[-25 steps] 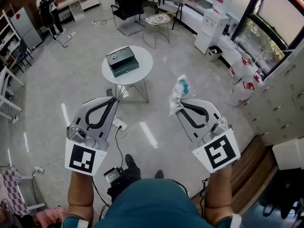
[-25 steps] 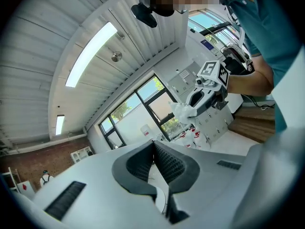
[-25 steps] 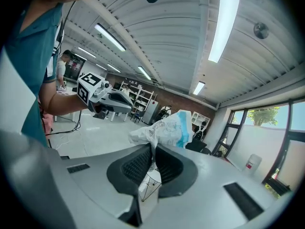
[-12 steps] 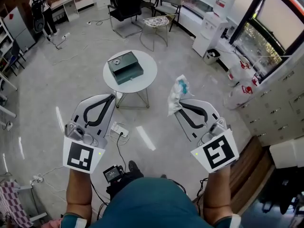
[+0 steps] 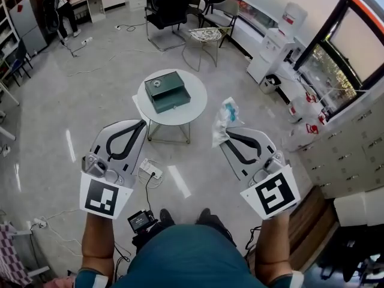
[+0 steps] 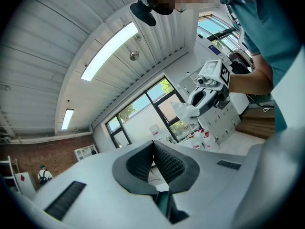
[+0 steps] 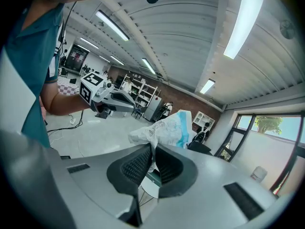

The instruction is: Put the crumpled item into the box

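A crumpled white and blue wrapper (image 5: 225,117) (image 7: 164,131) is pinched in my right gripper (image 5: 224,135) (image 7: 153,151), held up in the air to the right of the round white table (image 5: 191,109). A dark green closed box (image 5: 167,91) sits on that table, ahead and between both grippers. My left gripper (image 5: 142,123) (image 6: 153,148) is shut with nothing in it, held up on the near left side of the table. In the left gripper view the right gripper (image 6: 194,112) and its wrapper (image 6: 185,110) show against the windows.
A power strip (image 5: 150,170) and cables lie on the floor below the grippers. Black chairs (image 5: 170,12) and a small patterned side table (image 5: 204,36) stand behind the round table. A water dispenser (image 5: 274,42), a bin (image 5: 270,81) and cabinets (image 5: 353,144) line the right side. A person (image 5: 57,6) stands far left.
The view has drifted so that the table and green box now sit lower and further right, closer to the grippers. Both grippers keep their hold and pose.
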Demonstrator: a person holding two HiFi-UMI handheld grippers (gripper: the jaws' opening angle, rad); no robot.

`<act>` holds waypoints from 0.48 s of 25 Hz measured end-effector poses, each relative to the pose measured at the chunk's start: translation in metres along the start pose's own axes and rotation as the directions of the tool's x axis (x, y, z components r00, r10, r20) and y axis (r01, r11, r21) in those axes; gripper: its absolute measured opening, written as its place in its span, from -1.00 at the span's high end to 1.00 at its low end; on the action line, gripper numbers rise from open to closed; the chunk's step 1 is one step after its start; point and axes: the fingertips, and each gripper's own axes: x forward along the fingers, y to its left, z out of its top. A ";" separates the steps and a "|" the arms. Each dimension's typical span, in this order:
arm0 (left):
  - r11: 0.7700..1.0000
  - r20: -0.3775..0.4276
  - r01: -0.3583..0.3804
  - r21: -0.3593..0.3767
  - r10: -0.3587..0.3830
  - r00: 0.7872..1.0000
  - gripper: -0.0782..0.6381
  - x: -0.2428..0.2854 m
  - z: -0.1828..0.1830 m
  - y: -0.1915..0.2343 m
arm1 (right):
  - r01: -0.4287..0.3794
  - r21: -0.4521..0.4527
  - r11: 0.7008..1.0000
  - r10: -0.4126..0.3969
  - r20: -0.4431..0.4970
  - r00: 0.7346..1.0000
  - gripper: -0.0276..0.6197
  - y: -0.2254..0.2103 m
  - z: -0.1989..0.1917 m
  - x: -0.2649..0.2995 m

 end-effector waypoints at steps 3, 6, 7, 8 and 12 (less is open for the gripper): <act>1.000 -0.038 -0.026 -0.007 0.025 0.999 0.73 0.004 -0.021 0.013 | -0.038 -0.007 0.999 0.039 0.021 0.999 0.76 -0.007 0.000 0.029; 0.998 -0.090 -0.056 -0.005 0.055 0.994 0.73 0.017 -0.031 0.022 | -0.094 -0.009 0.996 0.094 0.045 0.995 0.76 -0.021 -0.008 0.052; 0.998 -0.106 -0.068 -0.001 0.067 0.992 0.73 0.021 -0.033 0.025 | -0.112 -0.009 0.994 0.112 0.057 0.992 0.76 -0.027 -0.010 0.059; 0.997 -0.122 -0.081 0.003 0.080 0.989 0.73 0.027 -0.034 0.028 | -0.130 -0.011 0.991 0.130 0.071 0.989 0.76 -0.034 -0.012 0.066; 0.991 -0.176 -0.135 0.025 0.137 0.975 0.73 0.058 -0.038 0.039 | -0.195 -0.024 0.980 0.197 0.125 0.972 0.76 -0.068 -0.024 0.091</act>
